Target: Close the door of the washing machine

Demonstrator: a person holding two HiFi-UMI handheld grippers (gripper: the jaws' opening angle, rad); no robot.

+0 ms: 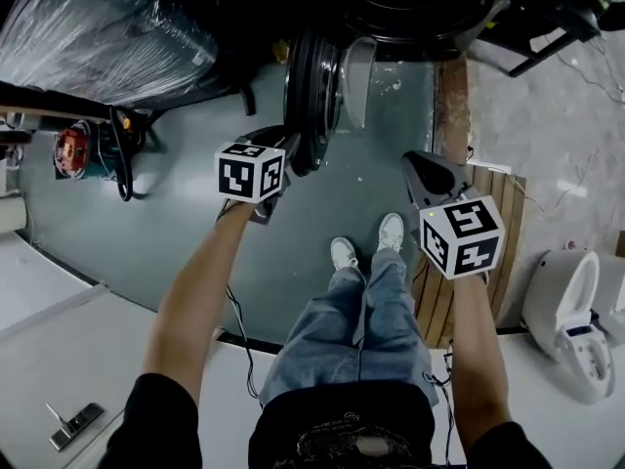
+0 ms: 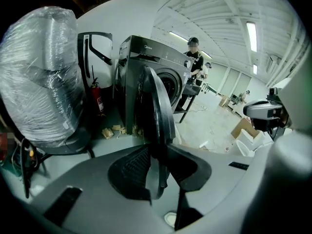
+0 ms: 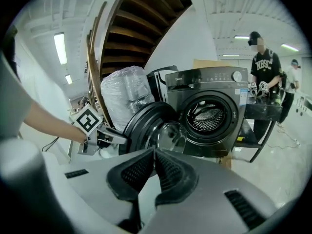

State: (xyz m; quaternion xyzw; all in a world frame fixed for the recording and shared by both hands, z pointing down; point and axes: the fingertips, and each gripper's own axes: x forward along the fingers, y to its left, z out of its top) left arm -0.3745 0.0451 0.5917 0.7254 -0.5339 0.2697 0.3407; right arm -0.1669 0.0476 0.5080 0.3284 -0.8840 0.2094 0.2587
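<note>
left gripper clamped on the open door's rim

the washer (image 3: 214, 108) is seen at the far side of the floor, with its drum mouth uncovered. the door (image 1: 311, 91) is swung out toward the near side. it is seen edge-on in the head view, well apart from the drum opening. the left gripper (image 2: 157, 155) is set on the door's near rim. in the left gripper view the dark rim runs upright between the two jaws, and the pads are pressed on it from either side. the right gripper (image 3: 153, 156) is held to the right of the door, apart from it, and is pointed toward the washer. its jaws are brought together at the tips, with nothing between them. a plastic-wrapped bundle (image 1: 98, 27) is seen at the far left, near the washer, and a fire extinguisher (image 2: 98, 100) is stood between the two. a toilet (image 1: 571, 316) is placed at the near right, beside wooden planks (image 1: 493, 262). a person (image 3: 264, 77) is seen to the right of the washer, at a dark stand.
</note>
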